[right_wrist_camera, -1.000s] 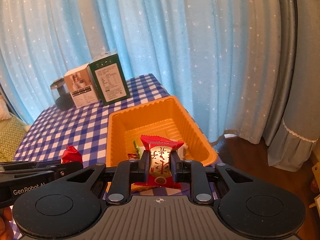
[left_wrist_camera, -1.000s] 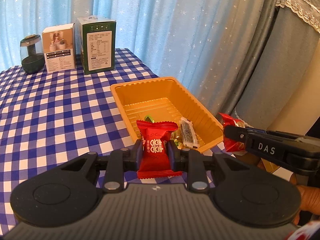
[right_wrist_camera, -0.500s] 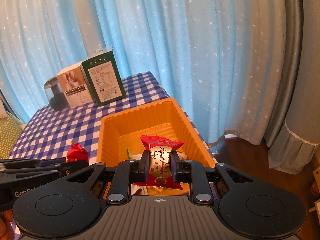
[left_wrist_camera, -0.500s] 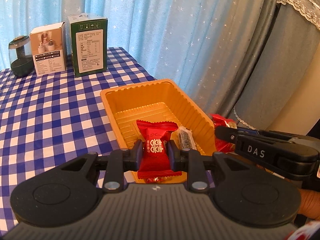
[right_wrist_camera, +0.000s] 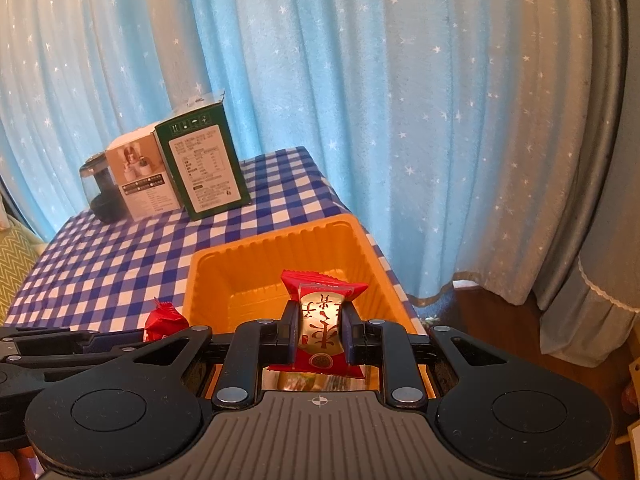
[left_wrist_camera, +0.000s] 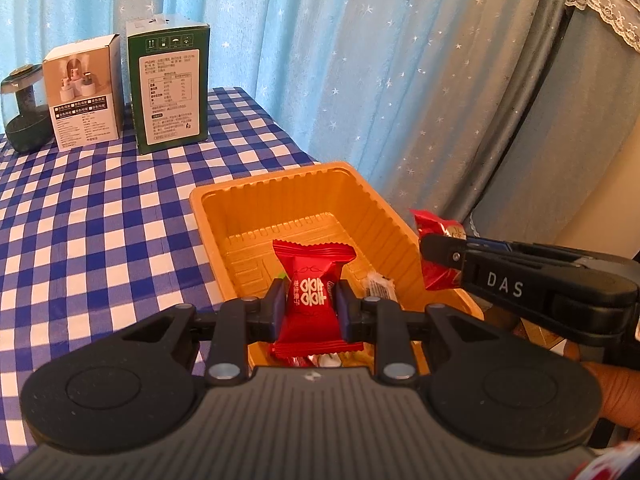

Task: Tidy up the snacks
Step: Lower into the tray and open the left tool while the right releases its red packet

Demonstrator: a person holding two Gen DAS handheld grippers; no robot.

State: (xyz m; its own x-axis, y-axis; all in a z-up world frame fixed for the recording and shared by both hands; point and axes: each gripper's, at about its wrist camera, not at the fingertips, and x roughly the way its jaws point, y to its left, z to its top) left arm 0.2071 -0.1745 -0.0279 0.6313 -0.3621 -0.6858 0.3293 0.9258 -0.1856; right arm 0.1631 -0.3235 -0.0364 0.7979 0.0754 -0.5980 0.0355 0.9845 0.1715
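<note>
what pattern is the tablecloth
Blue and white checks; the tablecloth shows best in the left wrist view.

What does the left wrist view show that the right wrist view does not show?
Only the left wrist view shows the black-and-white wrapped snack lying in the tray and the "DAS" lettering on the right gripper. Only the right wrist view shows the brown wooden floor and a yellow zigzag cushion. Both show the orange plastic tray, the dark green carton, the white carton, the blue checked tablecloth, and each gripper shut on a red snack packet: left gripper, right gripper.
</note>
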